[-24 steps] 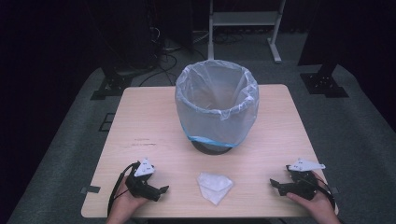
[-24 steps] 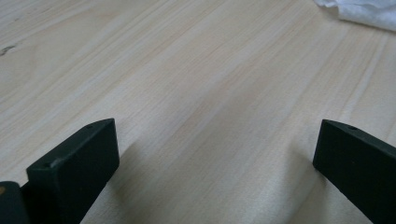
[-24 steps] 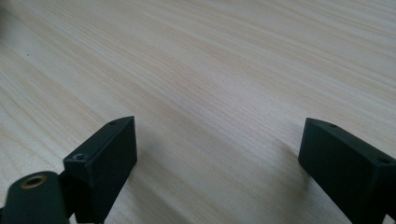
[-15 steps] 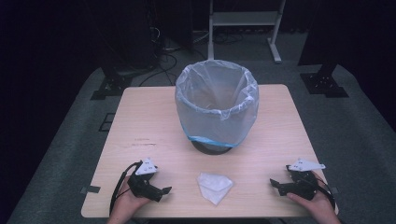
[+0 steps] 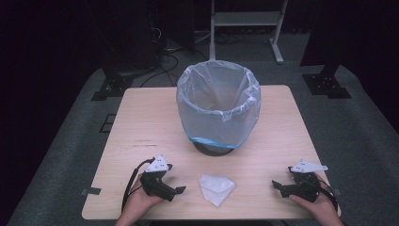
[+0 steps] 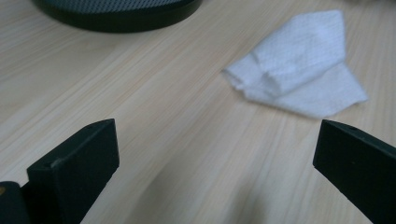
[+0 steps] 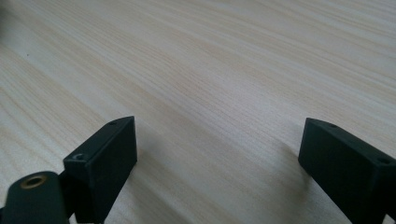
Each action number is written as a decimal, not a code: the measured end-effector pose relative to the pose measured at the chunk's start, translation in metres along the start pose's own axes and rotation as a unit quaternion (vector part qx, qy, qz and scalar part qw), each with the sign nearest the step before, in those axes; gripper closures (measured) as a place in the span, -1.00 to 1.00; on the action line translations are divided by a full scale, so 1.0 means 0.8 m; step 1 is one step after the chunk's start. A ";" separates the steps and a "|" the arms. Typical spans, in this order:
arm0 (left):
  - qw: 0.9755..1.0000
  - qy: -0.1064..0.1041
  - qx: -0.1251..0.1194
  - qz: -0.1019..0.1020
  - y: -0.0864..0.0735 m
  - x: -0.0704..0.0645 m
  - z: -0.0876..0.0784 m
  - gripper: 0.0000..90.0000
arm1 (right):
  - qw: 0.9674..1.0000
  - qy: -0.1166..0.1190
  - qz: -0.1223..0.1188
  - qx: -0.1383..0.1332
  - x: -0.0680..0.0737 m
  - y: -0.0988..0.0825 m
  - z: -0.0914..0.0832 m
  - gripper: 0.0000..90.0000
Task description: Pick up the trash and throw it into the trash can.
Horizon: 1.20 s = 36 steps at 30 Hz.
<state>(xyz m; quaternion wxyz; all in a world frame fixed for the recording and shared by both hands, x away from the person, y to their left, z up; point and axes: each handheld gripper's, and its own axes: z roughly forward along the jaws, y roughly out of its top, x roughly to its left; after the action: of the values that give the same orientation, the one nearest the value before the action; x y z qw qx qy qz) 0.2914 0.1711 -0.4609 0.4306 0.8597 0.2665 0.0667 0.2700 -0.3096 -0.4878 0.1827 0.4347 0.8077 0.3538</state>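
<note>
A lined bin (image 5: 218, 110) is placed mid-table (image 5: 141, 127), with a tissue (image 5: 215, 188) laid nearer, between the left gripper (image 5: 178, 190) and right gripper (image 5: 275, 184).

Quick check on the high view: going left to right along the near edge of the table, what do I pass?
Left gripper → crumpled white tissue → right gripper. The lined bin stands farther back, above the tissue in the picture, so it is left out of the row.
</note>
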 end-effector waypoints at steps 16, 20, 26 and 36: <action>0.999 -0.047 -0.008 0.025 0.035 -0.036 0.048 -1.00 | 1.000 -0.001 -0.001 0.001 -0.002 0.001 0.001 -0.78; 0.997 -0.064 -0.003 0.039 0.043 -0.049 0.067 -1.00 | 1.000 -0.001 -0.001 0.001 -0.002 0.001 0.001 -0.78; 0.996 -0.071 0.011 0.050 0.045 -0.060 0.090 -1.00 | 1.000 -0.002 -0.002 0.000 -0.002 0.001 0.001 -0.78; 0.995 -0.064 0.041 0.068 0.047 -0.069 0.118 -1.00 | 1.000 -0.001 -0.001 0.000 -0.002 0.001 0.001 -0.78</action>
<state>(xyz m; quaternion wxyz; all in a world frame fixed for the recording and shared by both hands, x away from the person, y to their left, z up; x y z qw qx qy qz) 0.2920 0.0579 -0.4842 0.4060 0.8951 0.1817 0.0294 0.2715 -0.3101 -0.4878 0.1839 0.4347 0.8079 0.3530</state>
